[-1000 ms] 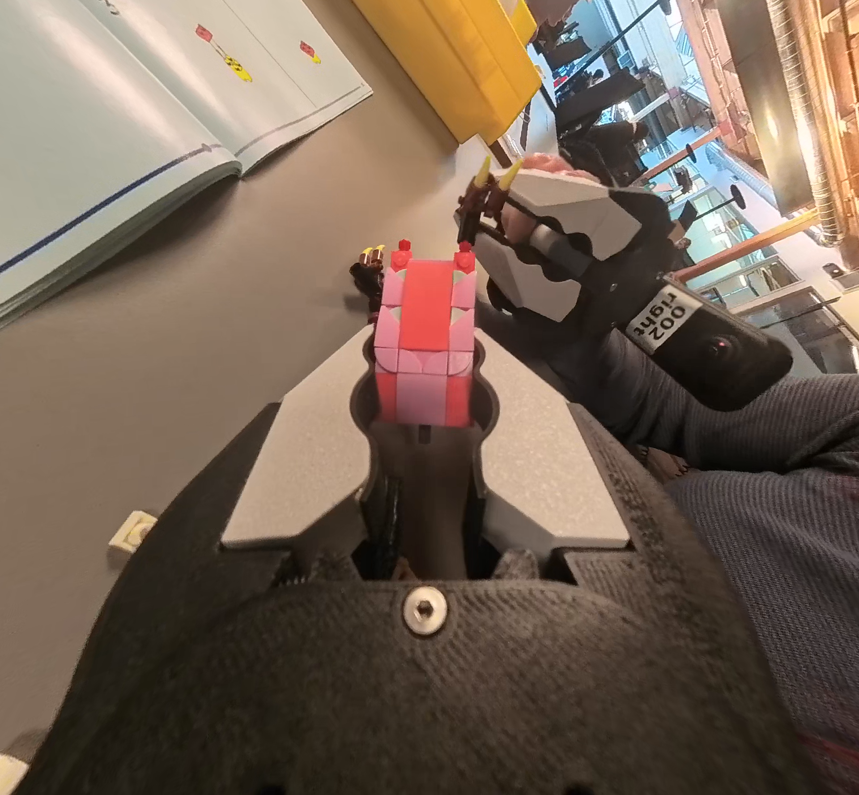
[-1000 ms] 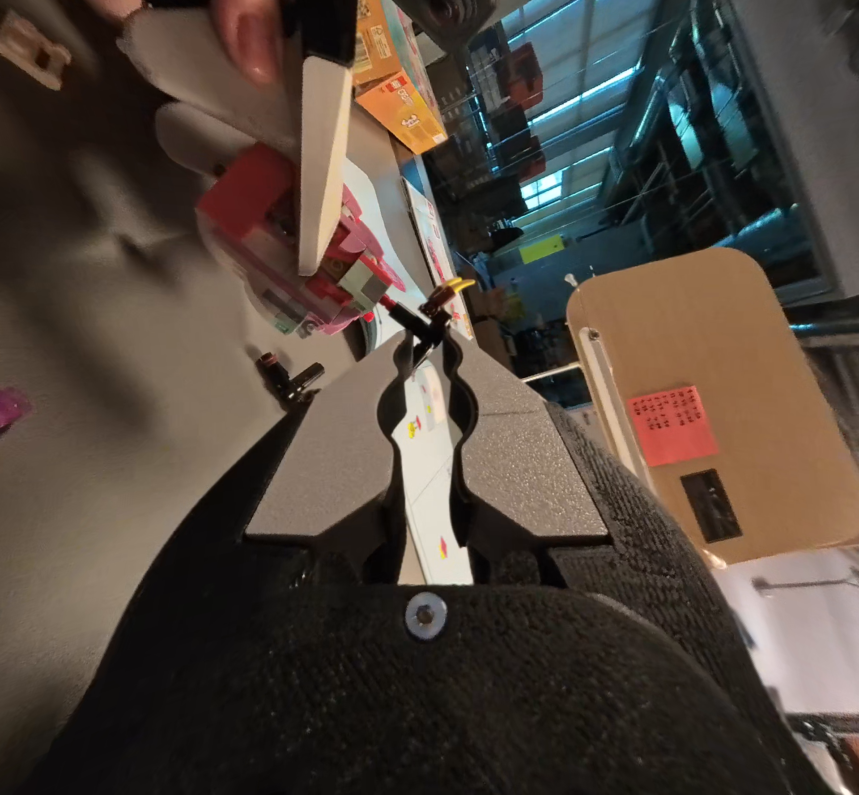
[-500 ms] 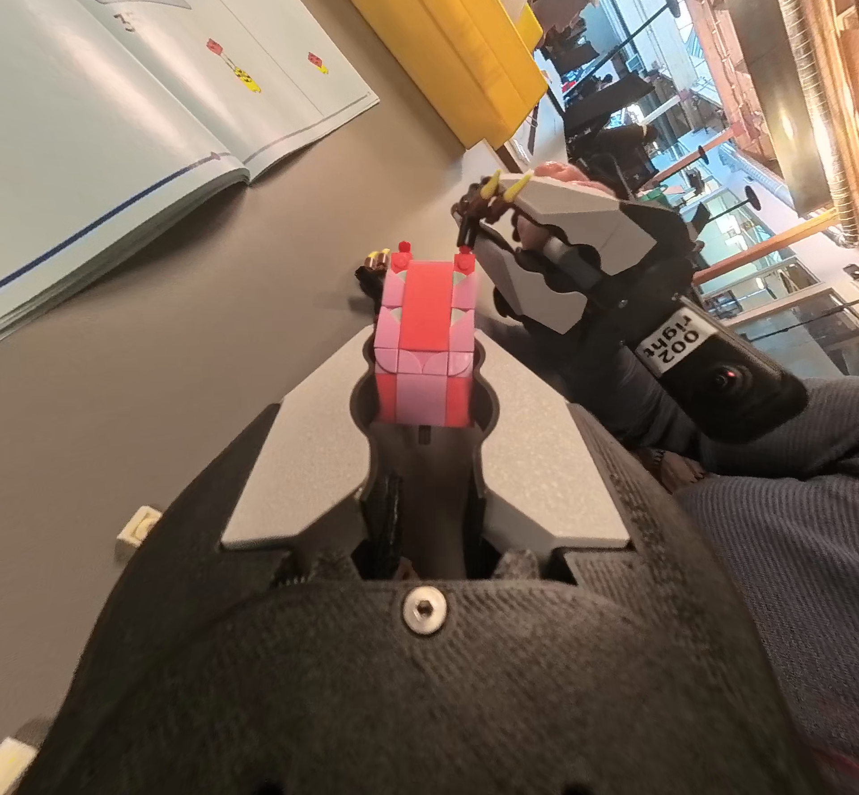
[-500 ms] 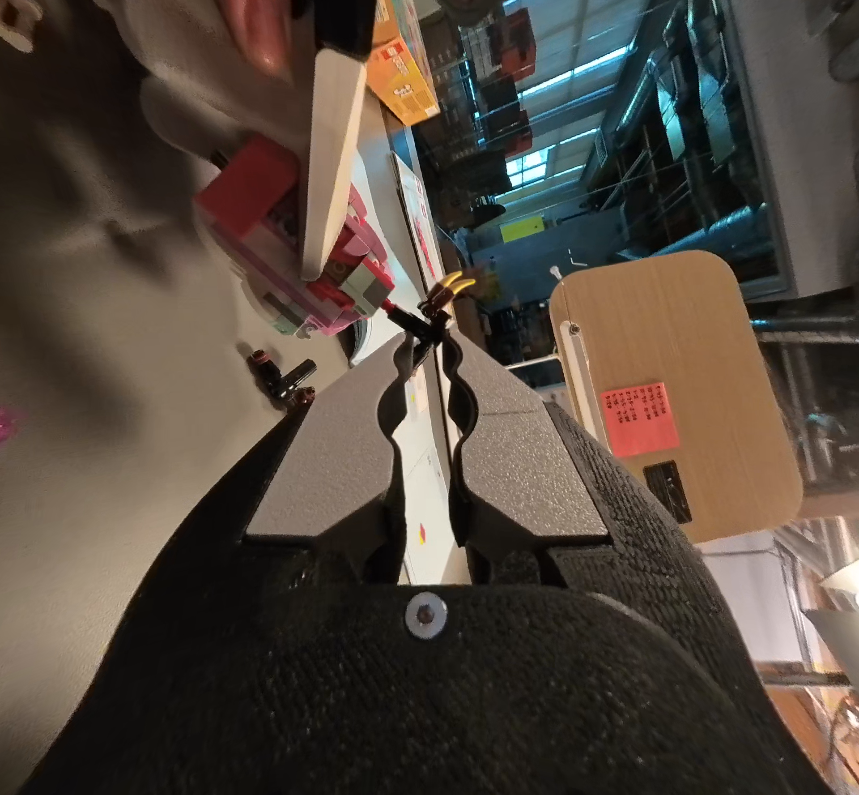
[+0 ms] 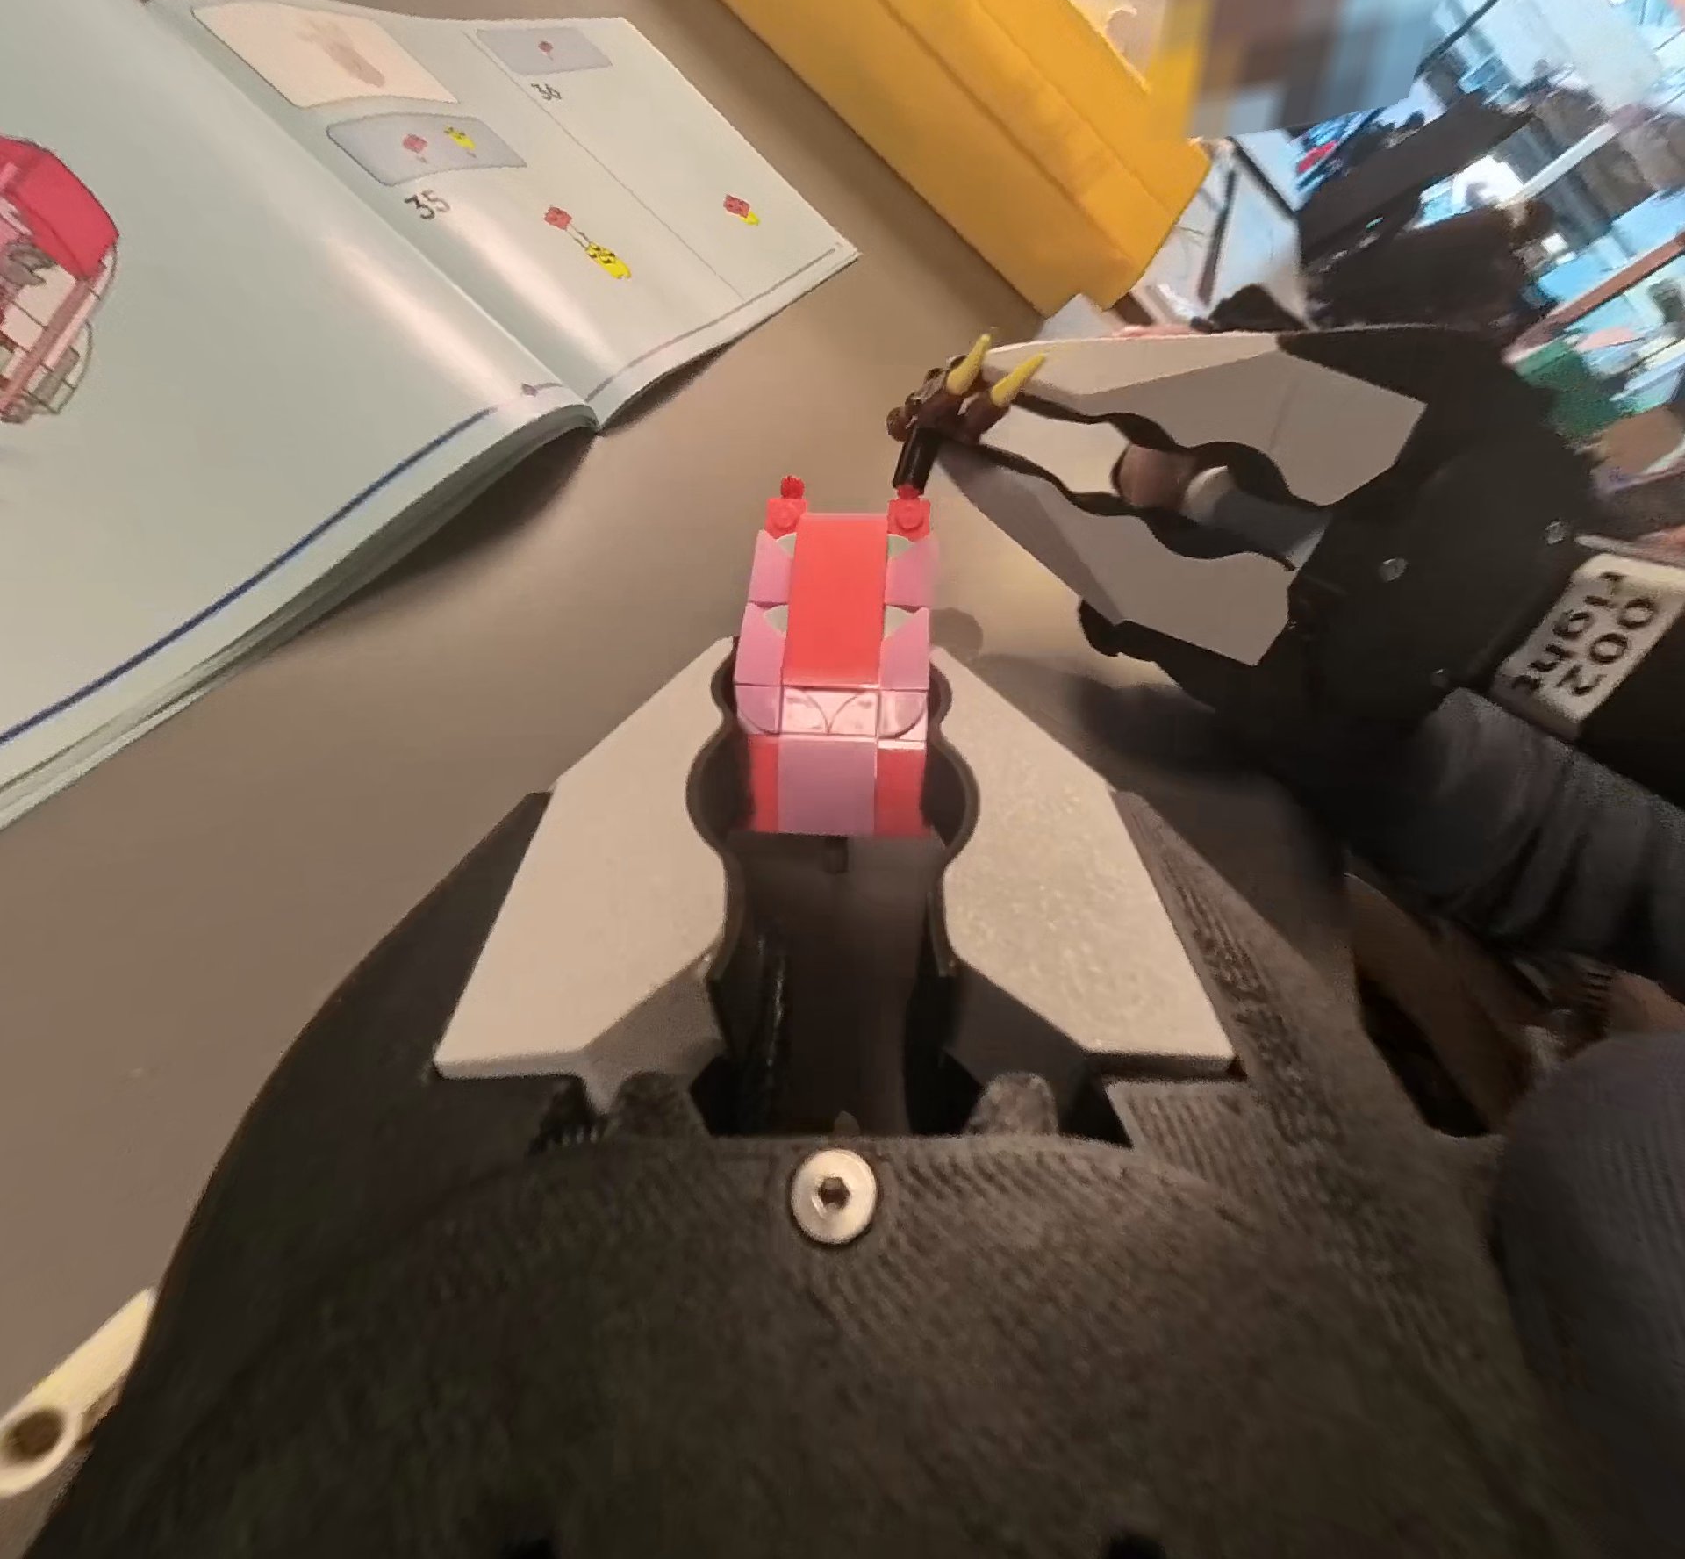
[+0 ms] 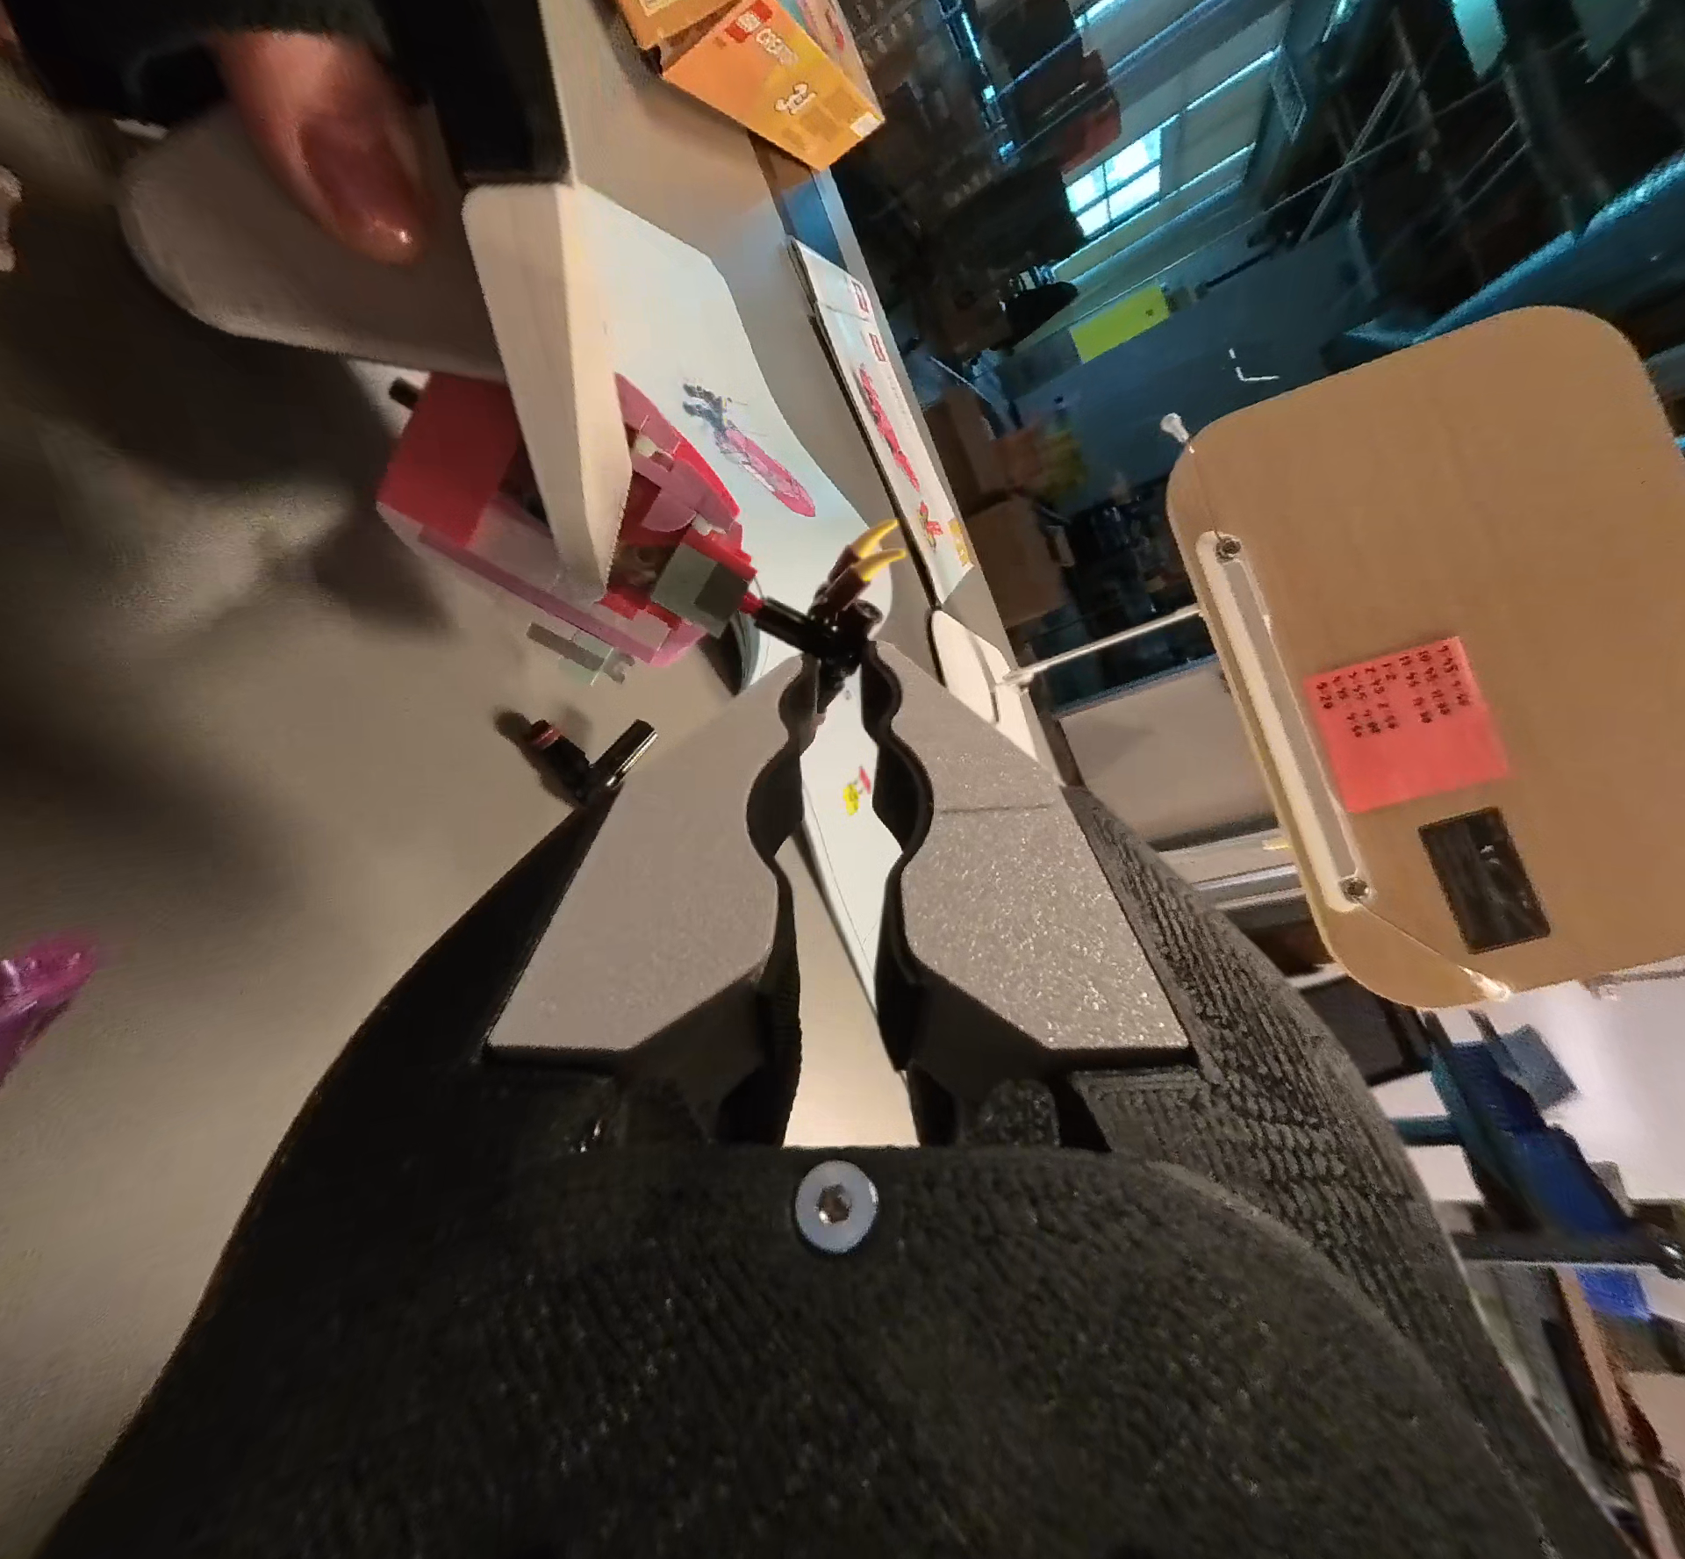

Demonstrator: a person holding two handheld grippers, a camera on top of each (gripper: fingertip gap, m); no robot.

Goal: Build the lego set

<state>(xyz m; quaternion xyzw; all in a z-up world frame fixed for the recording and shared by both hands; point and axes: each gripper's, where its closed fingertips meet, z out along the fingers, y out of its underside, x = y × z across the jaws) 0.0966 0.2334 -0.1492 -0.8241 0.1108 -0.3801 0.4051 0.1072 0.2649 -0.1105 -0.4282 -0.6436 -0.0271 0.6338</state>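
grippers 2 (image 5: 834, 667) | brick models 1 (image 5: 834, 603) | claw pieces 1 (image 6: 843, 603) | booklets 1 (image 5: 365, 238)

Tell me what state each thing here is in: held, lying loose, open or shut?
Left gripper: shut on the red and pink brick model.
Right gripper: shut on the black claw piece with yellow tips.
Instruction booklet: lying open on the table.
Small black piece: lying loose on the table.

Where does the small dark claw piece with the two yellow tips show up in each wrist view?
Left wrist view: claw piece, right of centre, pinched at the right gripper fingertips, above the pink-red brick model.
Right wrist view: centre, at its own fingertips.
Shared landmark: the open instruction booklet.
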